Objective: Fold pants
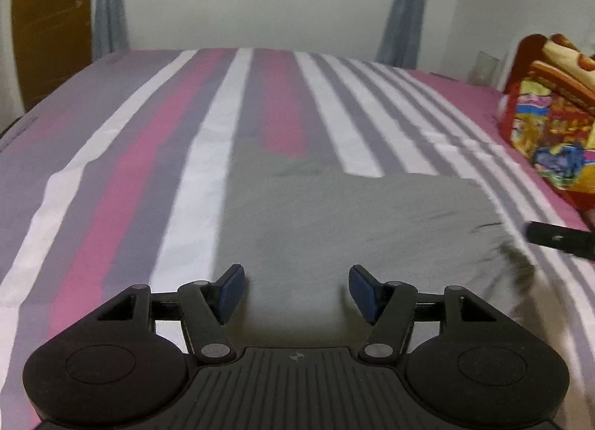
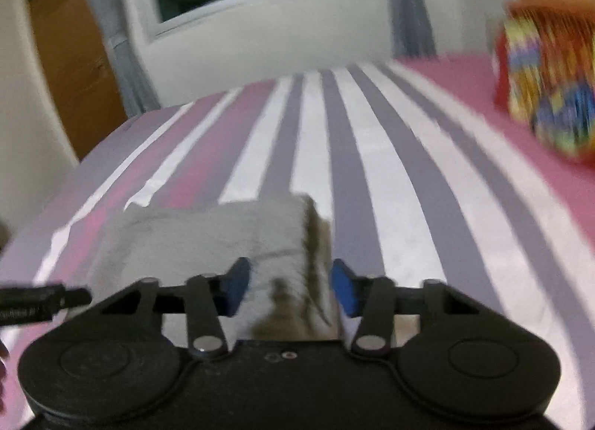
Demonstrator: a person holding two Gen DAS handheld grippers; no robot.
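Observation:
Grey pants [image 1: 353, 222] lie folded flat on the striped bed. My left gripper [image 1: 295, 290] is open and empty, its blue pads spread just above the pants' near edge. In the right wrist view the pants [image 2: 208, 240] show as a grey block with a darker right edge. My right gripper [image 2: 290, 287] is open over that right end, with cloth lying between the pads but not pinched. The right gripper's tip [image 1: 557, 238] shows at the right edge of the left wrist view, beside the pants' right end. This view is blurred.
The bed sheet [image 1: 156, 170] has pink, grey and white stripes. A colourful folded blanket stack [image 1: 550, 121] sits at the bed's right side, also in the right wrist view [image 2: 546, 88]. A window, curtains and a wooden door [image 1: 48, 21] stand behind the bed.

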